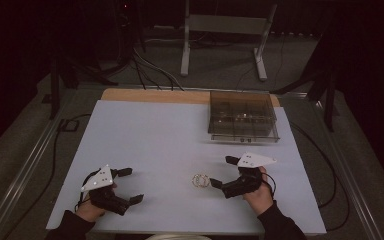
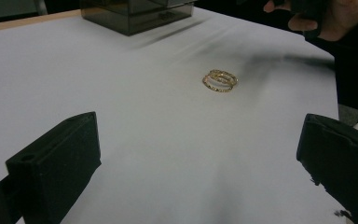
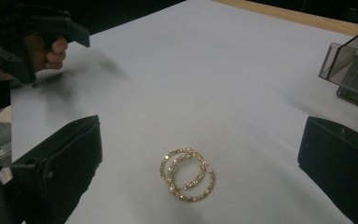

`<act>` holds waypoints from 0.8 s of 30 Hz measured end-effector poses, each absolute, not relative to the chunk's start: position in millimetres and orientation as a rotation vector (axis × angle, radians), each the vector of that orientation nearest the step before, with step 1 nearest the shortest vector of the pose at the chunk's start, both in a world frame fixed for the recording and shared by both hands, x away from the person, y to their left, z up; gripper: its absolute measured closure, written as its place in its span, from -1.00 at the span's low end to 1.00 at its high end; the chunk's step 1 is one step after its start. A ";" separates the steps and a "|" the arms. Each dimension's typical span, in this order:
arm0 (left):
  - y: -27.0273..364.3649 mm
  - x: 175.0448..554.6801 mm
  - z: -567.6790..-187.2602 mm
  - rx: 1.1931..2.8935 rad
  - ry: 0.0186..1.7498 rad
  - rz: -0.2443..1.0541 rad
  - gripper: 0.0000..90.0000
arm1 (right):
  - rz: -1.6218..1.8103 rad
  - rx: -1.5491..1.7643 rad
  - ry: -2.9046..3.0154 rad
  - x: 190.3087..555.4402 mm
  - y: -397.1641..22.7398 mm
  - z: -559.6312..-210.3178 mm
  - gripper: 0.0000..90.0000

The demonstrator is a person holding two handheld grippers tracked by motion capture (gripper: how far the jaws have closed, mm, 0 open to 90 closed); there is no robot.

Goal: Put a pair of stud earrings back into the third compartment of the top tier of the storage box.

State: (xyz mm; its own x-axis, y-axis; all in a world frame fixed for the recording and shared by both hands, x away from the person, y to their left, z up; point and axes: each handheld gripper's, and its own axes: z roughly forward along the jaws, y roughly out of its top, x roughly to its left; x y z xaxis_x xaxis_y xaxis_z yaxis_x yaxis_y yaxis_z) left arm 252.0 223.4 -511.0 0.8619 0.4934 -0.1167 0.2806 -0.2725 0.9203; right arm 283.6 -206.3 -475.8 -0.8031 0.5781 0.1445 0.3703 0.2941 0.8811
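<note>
Just ahead of spread right gripper (image 3: 198, 154) fingers (image 3: 60, 163): gold hoops (image 3: 188, 174).

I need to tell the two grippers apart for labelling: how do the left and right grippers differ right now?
The right gripper sits right beside the gold hoops, which lie between its jaws in the right gripper view; the left gripper is well away from them. The right gripper is nearer the clear box; the left gripper is at the sheet's near left. Both are open, holding nothing, low over the white sheet.
</note>
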 end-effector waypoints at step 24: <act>222.3 252.2 -509.7 1.870 0.566 0.227 -0.99 | 1.429 0.913 2.505 302.9 -184.4 -501.3 -1.00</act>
State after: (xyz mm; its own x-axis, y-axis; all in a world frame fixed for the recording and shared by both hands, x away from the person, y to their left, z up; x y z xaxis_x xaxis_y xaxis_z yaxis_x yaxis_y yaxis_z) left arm 252.2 222.3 -509.7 0.8668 0.4857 -0.1134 0.2728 -0.2714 0.9230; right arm 302.9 -184.4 -501.3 -0.8117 0.5532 0.1876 0.4429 0.3735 0.8151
